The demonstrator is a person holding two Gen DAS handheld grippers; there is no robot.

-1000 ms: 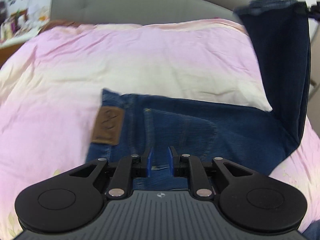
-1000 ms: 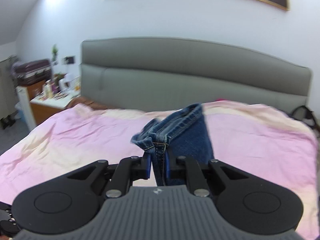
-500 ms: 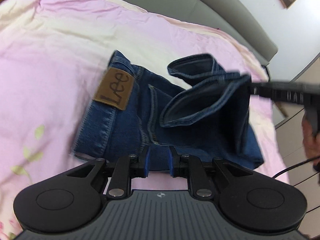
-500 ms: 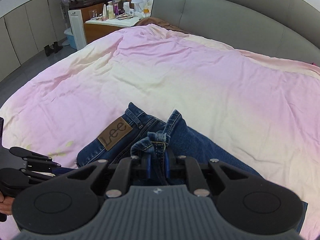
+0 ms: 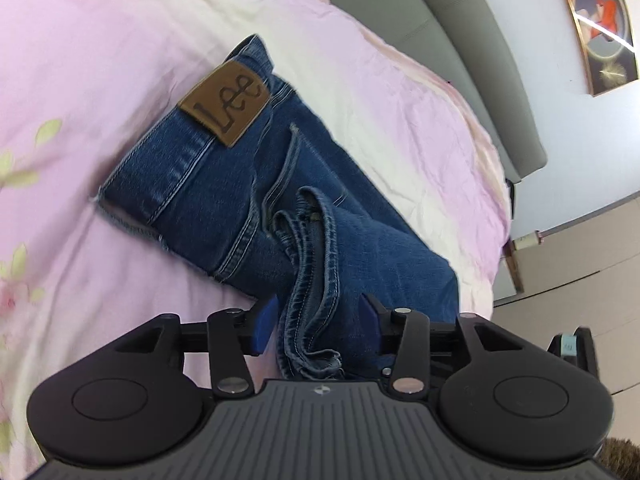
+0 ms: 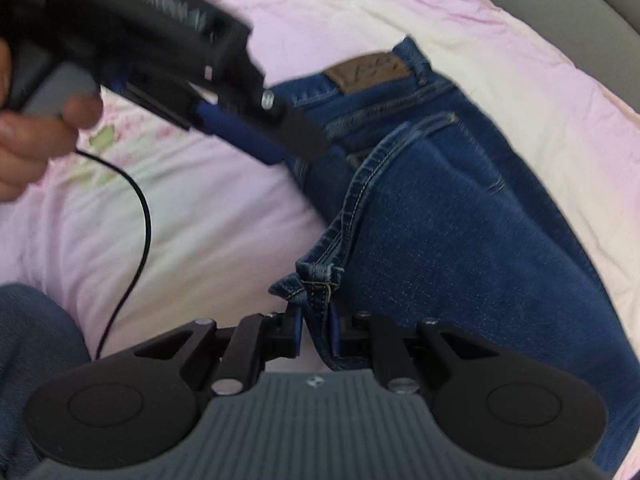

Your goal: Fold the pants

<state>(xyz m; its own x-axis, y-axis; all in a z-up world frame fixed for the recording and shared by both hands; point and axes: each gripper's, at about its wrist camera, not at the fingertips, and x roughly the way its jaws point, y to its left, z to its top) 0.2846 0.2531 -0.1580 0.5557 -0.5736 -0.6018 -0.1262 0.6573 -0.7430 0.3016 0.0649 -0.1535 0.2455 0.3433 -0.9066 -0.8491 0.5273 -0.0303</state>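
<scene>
My left gripper (image 5: pixel 316 320) tilts down over the jeans (image 5: pixel 248 208) lying folded on the pink bedspread (image 5: pixel 100 60), its jaws opening with the hem (image 5: pixel 316 248) loose between the blue pads. My right gripper (image 6: pixel 316 330) points steeply down, jaws pinched narrow on another hem fold (image 6: pixel 320 280). In the right view, the hand (image 6: pixel 28 132) gripping the left tool's handle shows at upper left.

A pink and cream bedspread (image 5: pixel 100 60), printed with pale green leaves and pink flowers along the left edge, is spread across most of both views. A grey upholstered headboard (image 5: pixel 480 52) is seen running along the upper right of the left wrist view, and a framed picture (image 5: pixel 596 28) is hung on the pale wall at the top right corner. A thin black cable (image 6: pixel 136 216) is seen trailing over the bedspread at the left of the right wrist view.
</scene>
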